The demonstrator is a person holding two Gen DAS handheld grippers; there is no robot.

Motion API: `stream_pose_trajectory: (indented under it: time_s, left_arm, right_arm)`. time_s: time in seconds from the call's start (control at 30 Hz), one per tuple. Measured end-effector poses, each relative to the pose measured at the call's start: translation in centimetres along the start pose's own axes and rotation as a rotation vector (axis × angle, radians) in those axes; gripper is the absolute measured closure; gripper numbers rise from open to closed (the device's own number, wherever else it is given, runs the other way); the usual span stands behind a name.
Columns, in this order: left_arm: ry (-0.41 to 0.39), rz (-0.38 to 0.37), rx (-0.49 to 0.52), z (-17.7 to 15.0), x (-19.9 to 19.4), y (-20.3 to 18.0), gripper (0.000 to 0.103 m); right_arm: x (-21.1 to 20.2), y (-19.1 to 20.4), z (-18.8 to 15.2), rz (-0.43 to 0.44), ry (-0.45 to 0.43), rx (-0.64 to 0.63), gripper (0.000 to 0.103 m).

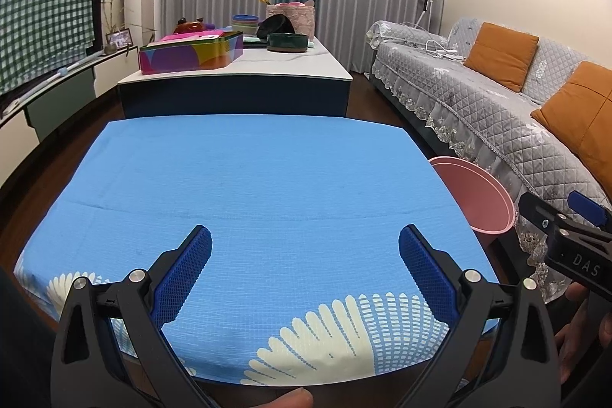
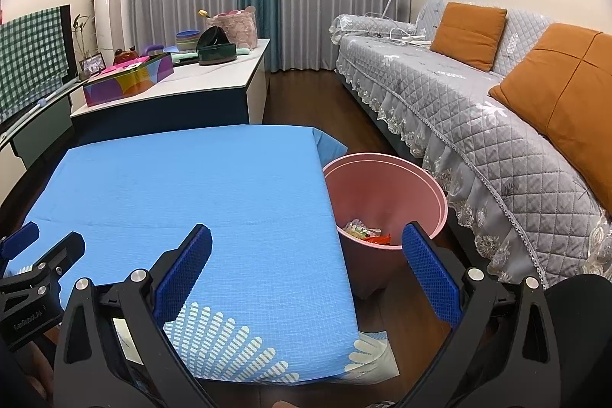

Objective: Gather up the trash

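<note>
A pink bin (image 2: 386, 194) stands on the floor at the right edge of the blue-covered table (image 2: 191, 186). Colourful wrappers (image 2: 365, 232) lie in its bottom. My right gripper (image 2: 306, 247) is open and empty, hovering above the table's right edge and the bin's near rim. My left gripper (image 1: 305, 247) is open and empty above the near part of the table (image 1: 248, 171). The bin (image 1: 474, 197) shows at the table's right side in the left wrist view. No trash shows on the blue cloth.
A grey quilted sofa (image 2: 478, 109) with orange cushions runs along the right. A white coffee table (image 1: 244, 71) behind holds a colourful box (image 1: 191, 54), bowls and a basket. A TV cabinet (image 1: 49, 90) stands left. Dark wood floor lies between them.
</note>
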State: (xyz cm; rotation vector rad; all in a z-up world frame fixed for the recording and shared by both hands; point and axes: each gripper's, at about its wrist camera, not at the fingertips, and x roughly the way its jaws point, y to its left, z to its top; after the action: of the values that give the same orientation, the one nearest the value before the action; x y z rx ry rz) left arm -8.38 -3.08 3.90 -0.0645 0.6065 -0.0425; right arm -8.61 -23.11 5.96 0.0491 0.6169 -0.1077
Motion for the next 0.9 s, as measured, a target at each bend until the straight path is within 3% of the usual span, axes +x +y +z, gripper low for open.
stream_pose_trajectory:
  time_s: [0.9]
  left_arm:
    - [-0.003, 0.017, -0.006, -0.18, 0.15, 0.32, 0.008]
  right_arm:
    - [0.06, 0.18, -0.11, -0.001, -0.005, -0.016, 0.005]
